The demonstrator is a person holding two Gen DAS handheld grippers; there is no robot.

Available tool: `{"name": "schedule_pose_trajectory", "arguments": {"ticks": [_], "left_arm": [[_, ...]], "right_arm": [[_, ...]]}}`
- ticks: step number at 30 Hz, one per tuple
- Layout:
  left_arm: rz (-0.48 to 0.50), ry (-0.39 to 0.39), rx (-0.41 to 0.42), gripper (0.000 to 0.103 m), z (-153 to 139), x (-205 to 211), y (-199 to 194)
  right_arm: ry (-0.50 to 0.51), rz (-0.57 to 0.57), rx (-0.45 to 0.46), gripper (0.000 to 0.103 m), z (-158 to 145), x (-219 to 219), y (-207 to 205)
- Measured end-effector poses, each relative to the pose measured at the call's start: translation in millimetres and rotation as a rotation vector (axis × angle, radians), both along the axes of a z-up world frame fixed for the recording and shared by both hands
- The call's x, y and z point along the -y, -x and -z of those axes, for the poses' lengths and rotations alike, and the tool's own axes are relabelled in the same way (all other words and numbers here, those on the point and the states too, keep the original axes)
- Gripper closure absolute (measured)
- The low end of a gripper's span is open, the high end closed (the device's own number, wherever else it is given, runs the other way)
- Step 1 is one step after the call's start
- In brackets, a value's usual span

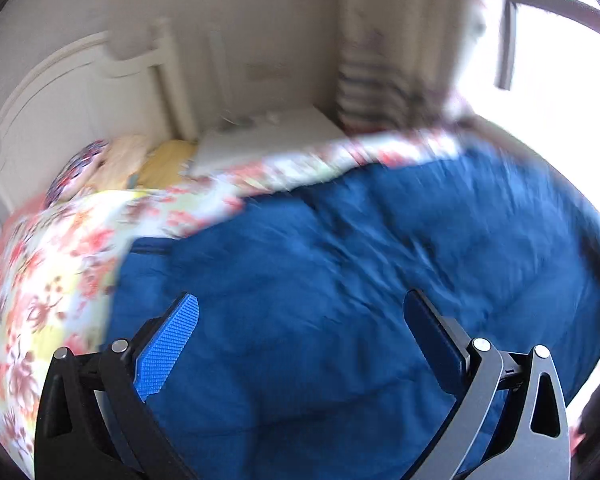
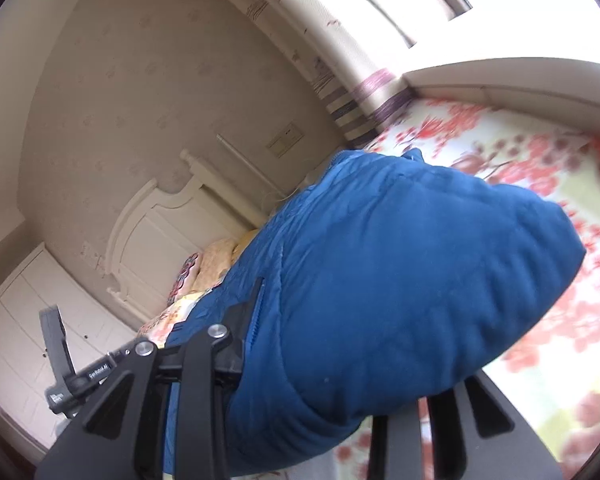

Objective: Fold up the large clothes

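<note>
A large blue padded jacket (image 1: 360, 264) lies spread on the floral bedspread (image 1: 48, 280). My left gripper (image 1: 300, 320) is open and empty, its blue pads (image 1: 168, 344) wide apart just above the jacket. In the right wrist view the jacket (image 2: 400, 280) is bunched up and lifted in front of the camera. My right gripper (image 2: 284, 320) is shut on a fold of the jacket; its fingertips are buried in the fabric. The left wrist view is blurred by motion.
A white headboard (image 1: 60, 92) and pillows (image 1: 128, 164) are at the far end of the bed. A white bedside table (image 1: 268, 136) stands by a striped curtain (image 1: 376, 92). Bright window (image 2: 500, 12) on the right. White drawers (image 2: 16, 328) at left.
</note>
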State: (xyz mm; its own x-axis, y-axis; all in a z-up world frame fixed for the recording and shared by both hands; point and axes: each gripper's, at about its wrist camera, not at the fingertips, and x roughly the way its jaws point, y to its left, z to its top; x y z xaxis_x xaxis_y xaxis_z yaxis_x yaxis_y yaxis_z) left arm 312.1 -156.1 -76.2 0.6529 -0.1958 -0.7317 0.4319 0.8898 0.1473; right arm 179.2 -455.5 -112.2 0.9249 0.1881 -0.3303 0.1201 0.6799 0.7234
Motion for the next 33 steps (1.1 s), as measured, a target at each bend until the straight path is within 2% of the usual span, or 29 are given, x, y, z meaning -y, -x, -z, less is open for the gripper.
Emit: {"name": "schedule_pose_trajectory", "arguments": {"ticks": [1, 2, 3, 4, 5, 7, 10, 12, 13, 14, 16, 17, 18, 19, 20, 22, 23, 24, 25, 28, 29, 31, 33], "left_arm": [[0.025, -0.037, -0.028, 0.005, 18, 13, 5], [0.016, -0.061, 0.022, 0.005, 34, 20, 15], [0.014, -0.062, 0.059, 0.005, 37, 20, 19], [0.021, -0.058, 0.055, 0.005, 36, 16, 21], [0.032, -0.010, 0.012, 0.006, 31, 6, 18], [0.018, 0.105, -0.015, 0.006, 16, -21, 18], [-0.052, 0.343, 0.001, 0.005, -14, -101, 21], [-0.112, 0.532, -0.027, 0.005, -25, -167, 15], [-0.129, 0.593, -0.042, 0.005, -27, -189, 12], [-0.146, 0.692, -0.077, 0.005, -28, -224, 7], [-0.147, 0.826, -0.123, 0.005, -26, -266, 3], [-0.156, 0.883, -0.141, 0.005, -23, -283, 3], [-0.169, 0.933, -0.161, 0.005, -18, -302, 3], [-0.167, 0.962, -0.177, 0.005, -14, -312, 3], [-0.159, 0.995, -0.203, 0.005, -6, -322, 2], [-0.160, 1.018, -0.249, 0.005, 4, -326, 2], [-0.142, 1.035, -0.293, 0.005, 13, -324, -1], [-0.123, 1.046, -0.320, 0.005, 17, -322, -1], [-0.104, 1.054, -0.345, 0.005, 20, -315, -2], [-0.006, 1.090, -0.407, 0.005, 23, -292, -12], [0.024, 1.091, -0.438, 0.005, 23, -280, -17], [0.039, 1.064, -0.480, 0.005, 25, -262, -29], [0.039, 1.013, -0.489, 0.005, 25, -244, -41]], "right_arm": [[0.013, 0.008, 0.001, 0.073, -3, 3, 3], [0.027, 0.011, 0.000, 0.073, -5, 4, 6], [0.039, 0.013, -0.002, 0.073, -8, 3, 10], [0.065, 0.013, -0.007, 0.073, -13, 0, 10], [0.101, 0.013, -0.018, 0.073, -17, -6, 11], [0.241, 0.021, -0.025, 0.073, -34, -26, 11], [0.427, 0.015, -0.012, 0.073, -66, -60, 9], [0.657, -0.021, 0.026, 0.073, -98, -109, 3], [0.728, -0.038, 0.039, 0.073, -105, -125, 2], [0.865, -0.084, 0.059, 0.072, -115, -160, -2], [1.084, -0.186, 0.090, 0.071, -119, -223, -9], [1.161, -0.232, 0.097, 0.071, -117, -246, -12], [1.283, -0.304, 0.102, 0.069, -108, -280, -14], [1.409, -0.382, 0.100, 0.068, -93, -312, -16], [1.489, -0.442, 0.091, 0.066, -79, -332, -17], [1.673, -0.618, 0.060, 0.060, -29, -379, -18], [1.736, -0.656, 0.066, 0.059, -10, -390, -16], [1.821, -0.646, 0.107, 0.059, 8, -400, -11], [1.846, -0.632, 0.122, 0.059, 15, -403, -10], [1.734, -0.639, 0.111, 0.060, 1, -384, -15], [1.736, -0.636, 0.120, 0.060, 1, -380, -15], [1.767, -0.624, 0.137, 0.060, 3, -378, -13], [1.771, -0.615, 0.142, 0.060, 5, -377, -14]]}}
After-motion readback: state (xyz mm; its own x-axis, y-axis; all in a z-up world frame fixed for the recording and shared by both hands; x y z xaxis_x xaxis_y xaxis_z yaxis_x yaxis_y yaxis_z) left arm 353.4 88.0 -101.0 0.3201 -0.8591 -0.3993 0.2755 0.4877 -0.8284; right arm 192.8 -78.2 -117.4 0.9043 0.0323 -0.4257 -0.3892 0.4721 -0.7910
